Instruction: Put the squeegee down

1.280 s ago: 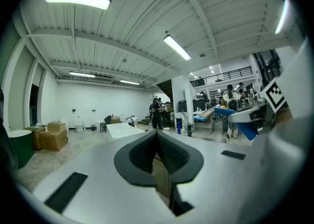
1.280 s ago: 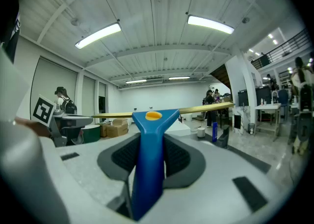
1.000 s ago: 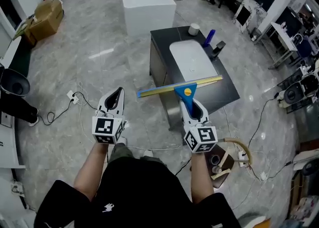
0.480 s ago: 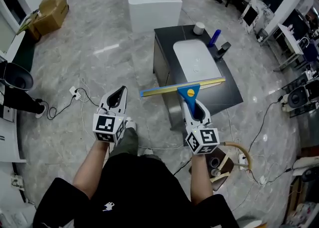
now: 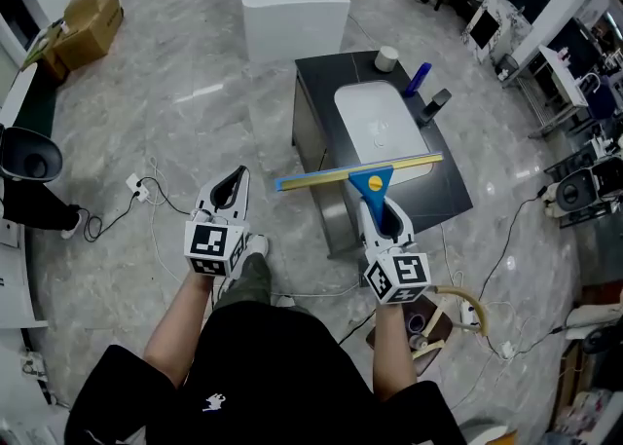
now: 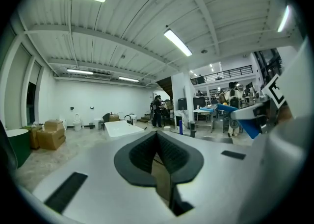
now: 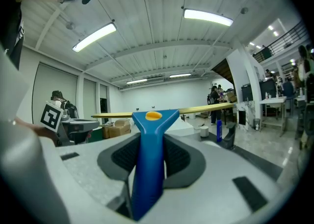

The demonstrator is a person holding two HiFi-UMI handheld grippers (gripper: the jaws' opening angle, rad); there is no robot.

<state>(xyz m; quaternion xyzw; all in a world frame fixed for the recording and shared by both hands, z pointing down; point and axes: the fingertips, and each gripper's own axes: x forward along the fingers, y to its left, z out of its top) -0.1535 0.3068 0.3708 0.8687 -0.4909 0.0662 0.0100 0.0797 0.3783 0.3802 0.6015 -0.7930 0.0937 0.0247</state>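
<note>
The right gripper's [image 5: 382, 220] jaws clamp the blue handle of the squeegee [image 5: 356, 173], whose yellow blade runs crosswise just beyond the fingertips, held in the air. Farther ahead stands a dark counter [image 5: 444, 190] with a white basin [image 5: 375, 122]. The left gripper's [image 5: 231, 182] jaws are pressed together.

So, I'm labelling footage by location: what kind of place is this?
Probably a big test hall with mock bathroom fixtures, not a real bathroom: a white bathtub and a dark vanity with a sink stand on open stone-look floor, among loose cables and cardboard boxes.
</note>
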